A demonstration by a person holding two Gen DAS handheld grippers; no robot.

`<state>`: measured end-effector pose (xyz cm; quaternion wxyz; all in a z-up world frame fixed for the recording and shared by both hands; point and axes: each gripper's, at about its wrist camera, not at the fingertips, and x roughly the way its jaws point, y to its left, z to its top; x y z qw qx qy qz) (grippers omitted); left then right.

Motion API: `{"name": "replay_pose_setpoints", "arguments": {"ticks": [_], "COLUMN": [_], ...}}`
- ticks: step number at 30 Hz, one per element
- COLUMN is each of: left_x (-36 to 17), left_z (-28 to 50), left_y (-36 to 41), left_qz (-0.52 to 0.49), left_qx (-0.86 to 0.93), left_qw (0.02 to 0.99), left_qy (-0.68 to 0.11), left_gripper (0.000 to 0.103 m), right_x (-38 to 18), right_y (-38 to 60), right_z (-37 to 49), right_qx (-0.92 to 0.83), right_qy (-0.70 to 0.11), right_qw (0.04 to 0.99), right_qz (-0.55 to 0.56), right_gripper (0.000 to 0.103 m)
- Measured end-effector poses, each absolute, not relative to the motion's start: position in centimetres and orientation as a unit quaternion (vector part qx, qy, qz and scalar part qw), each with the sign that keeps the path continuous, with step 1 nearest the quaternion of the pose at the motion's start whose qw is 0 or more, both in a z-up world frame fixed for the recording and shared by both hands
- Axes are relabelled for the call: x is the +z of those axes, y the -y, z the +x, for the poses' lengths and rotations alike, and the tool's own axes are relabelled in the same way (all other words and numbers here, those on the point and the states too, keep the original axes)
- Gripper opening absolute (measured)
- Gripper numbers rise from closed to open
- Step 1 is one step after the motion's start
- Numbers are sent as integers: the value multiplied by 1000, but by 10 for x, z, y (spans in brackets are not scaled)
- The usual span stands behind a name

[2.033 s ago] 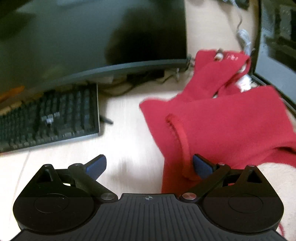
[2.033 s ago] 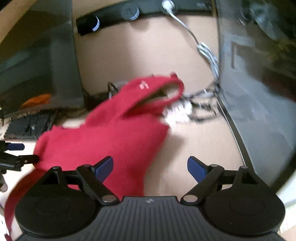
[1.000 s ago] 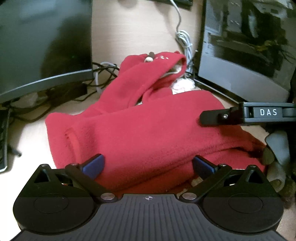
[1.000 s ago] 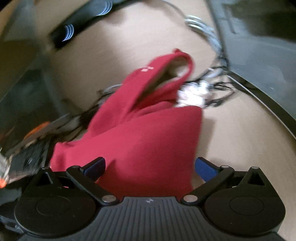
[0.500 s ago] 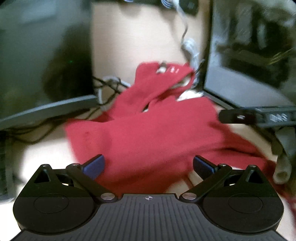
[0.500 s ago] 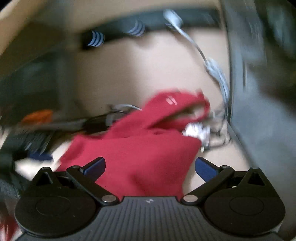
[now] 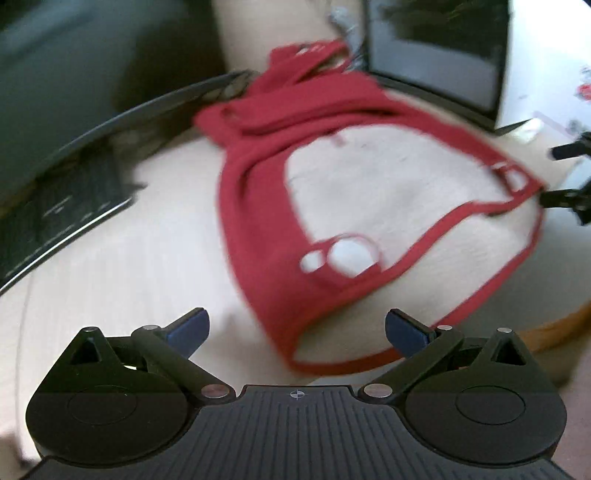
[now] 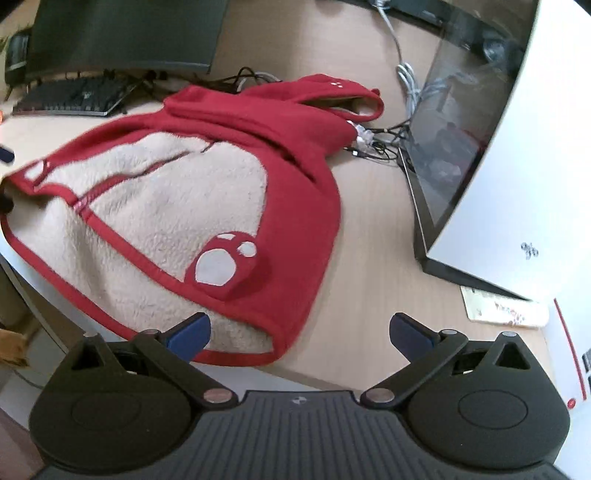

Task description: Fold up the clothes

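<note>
And here is the red hooded fleece garment (image 8: 295,155), spread out on the light wooden desk (image 8: 369,258) with its cream fleece panel (image 8: 159,206) facing up and its hood (image 8: 332,96) pointing toward the back of the desk. A red paw patch (image 8: 225,264) with pale pads sits on the cream panel near the garment's front corner, and the hem right there runs along the desk's near edge. The right gripper (image 8: 299,332) hovers just short of that hem, its blue-tipped fingers (image 8: 190,334) spread wide with nothing between them; the left fingertip is over the hem's red trim, though contact cannot be judged from this angle. Over in the left wrist view, blurred by motion, the left gripper (image 7: 295,328) also stands wide apart and empty, its blue fingertips (image 7: 186,328) flanking the garment's near red edge (image 7: 288,325). From this side the garment (image 7: 258,184) shows the same cream panel (image 7: 388,184) ringed by red, with a paw patch (image 7: 343,258) toward the near end and the hood (image 7: 310,62) at the far end. Beyond the garment on its left lies a dark keyboard (image 8: 74,98) below a dark monitor (image 8: 122,33), and a tangle of cables (image 8: 384,136) sits just beside the hood. To the garment's right stands a glass-sided white computer case (image 8: 509,184), well apart from the fabric, with a small printed card (image 8: 502,308) lying on the desk at its base.
</note>
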<state>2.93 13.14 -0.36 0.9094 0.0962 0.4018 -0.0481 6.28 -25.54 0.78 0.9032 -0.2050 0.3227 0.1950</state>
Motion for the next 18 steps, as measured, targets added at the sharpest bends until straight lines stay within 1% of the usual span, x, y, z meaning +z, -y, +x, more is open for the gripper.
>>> {"name": "replay_pose_setpoints", "arguments": {"ticks": [3,5,8,10,11,14,15,18], "left_x": [-6,-9,-8,3,10,23,22,6], "left_z": [31,38,47,50,52,58,59,61], "left_y": [-137,-137,-136,-146,-153,-165,-164,-156], "left_qz": [103,108,130,141,141,132,138,171], "left_qx": [-28,-29,-4,30,46,63,55,27], "left_qw": [910,909,909,916,920,925,922,903], "left_qy": [-401,-403,-397,-376,-363,-352,-358,-394], "left_gripper": [103,103,103,103,103,103,103,103], "right_x": [2,7,48,67,67,44,34,21], "right_y": [241,238,250,258,259,256,255,254], "right_z": [66,69,69,69,70,76,77,70], "right_qx": [171,130,76,73,80,108,119,127], "right_qy": [-301,-250,-161,-127,-130,-193,-219,-238], "right_qw": [903,912,939,945,940,914,905,894], "right_qz": [-253,-298,-293,-293,-305,-339,-344,-357], "right_gripper": [103,103,103,103,103,103,103,103]}}
